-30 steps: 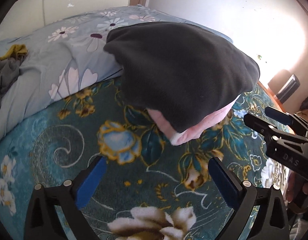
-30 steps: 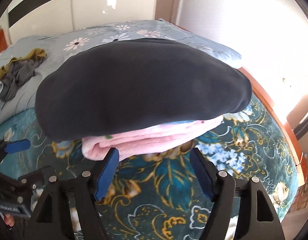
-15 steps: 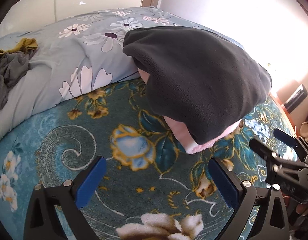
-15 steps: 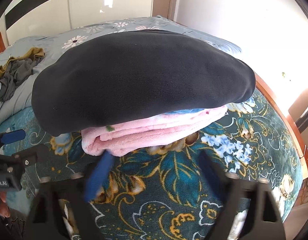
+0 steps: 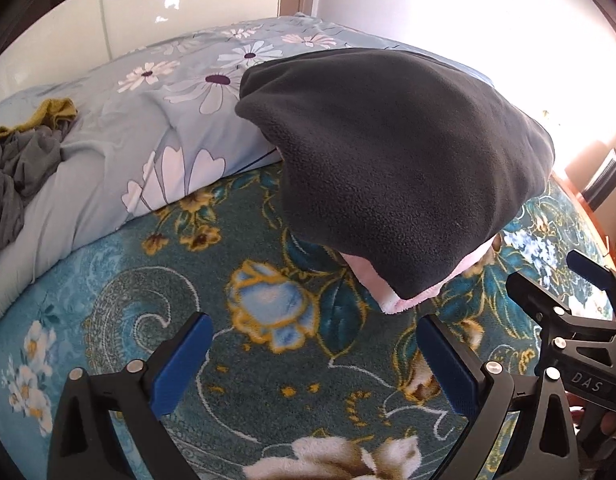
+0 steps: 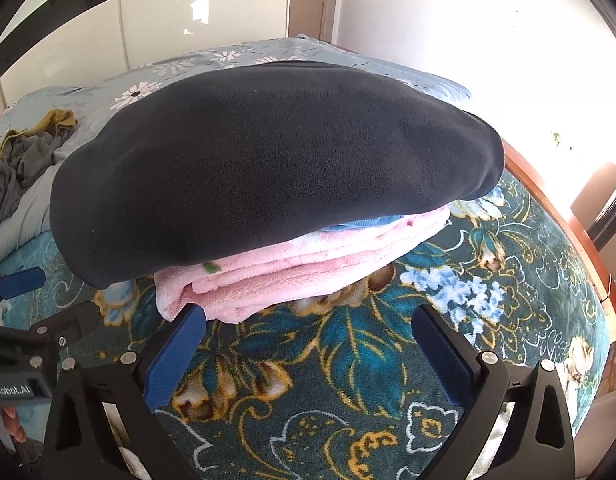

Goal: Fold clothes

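Bed with teal floral blanket [image 6: 348, 360] as top cover. Folded pink garment [image 6: 292, 272] lies directly on blanket, dark fleece garment [image 6: 268, 168] stacked on it. Light blue daisy-print duvet [image 5: 120, 152] bunched along far side. Crumpled grey and mustard clothes [image 5: 24, 160] rest on duvet, far left.

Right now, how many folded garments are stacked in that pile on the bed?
3 that show: a dark grey fleece on top, a sliver of blue garment under it, and a pink fleece at the bottom. More layers could be hidden beneath the grey one.
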`<state>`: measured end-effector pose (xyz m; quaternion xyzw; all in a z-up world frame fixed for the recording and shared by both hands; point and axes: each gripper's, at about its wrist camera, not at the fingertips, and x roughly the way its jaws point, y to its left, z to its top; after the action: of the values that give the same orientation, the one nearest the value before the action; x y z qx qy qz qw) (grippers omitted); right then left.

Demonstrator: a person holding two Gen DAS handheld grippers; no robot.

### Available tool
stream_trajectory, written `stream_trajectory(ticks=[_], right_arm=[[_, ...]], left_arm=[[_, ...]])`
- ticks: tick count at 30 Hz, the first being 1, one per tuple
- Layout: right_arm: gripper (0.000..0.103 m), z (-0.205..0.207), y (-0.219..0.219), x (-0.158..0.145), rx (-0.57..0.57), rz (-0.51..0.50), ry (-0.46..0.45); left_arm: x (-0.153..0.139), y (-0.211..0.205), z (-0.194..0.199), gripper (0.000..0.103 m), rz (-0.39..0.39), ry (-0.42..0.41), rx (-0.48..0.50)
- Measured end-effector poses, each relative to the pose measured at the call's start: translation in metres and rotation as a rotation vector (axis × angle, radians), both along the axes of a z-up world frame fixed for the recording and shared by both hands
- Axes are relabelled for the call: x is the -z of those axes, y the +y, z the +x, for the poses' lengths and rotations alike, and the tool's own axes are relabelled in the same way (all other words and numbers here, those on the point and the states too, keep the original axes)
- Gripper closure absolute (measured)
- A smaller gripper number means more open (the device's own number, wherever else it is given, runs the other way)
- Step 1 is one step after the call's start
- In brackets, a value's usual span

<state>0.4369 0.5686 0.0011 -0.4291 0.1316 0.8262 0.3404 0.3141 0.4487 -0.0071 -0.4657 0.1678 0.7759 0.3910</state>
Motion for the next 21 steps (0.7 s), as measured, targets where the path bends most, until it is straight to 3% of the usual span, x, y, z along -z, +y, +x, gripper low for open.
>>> stream_trajectory(ticks=[6, 21], right_arm=[[0.000, 0.0003, 0.0000, 0.0031, 0.006, -0.002, -0.001], [0.000, 0.0011, 0.0034, 0.0057, 0.014, -0.012, 0.004]], left_arm=[[0.0051, 0.0040, 0.0050, 0.000, -0.007, 0.033, 0.016], [0.0094, 0.0060, -0.0031, 0.000, -0.015, 0.023, -0.034]])
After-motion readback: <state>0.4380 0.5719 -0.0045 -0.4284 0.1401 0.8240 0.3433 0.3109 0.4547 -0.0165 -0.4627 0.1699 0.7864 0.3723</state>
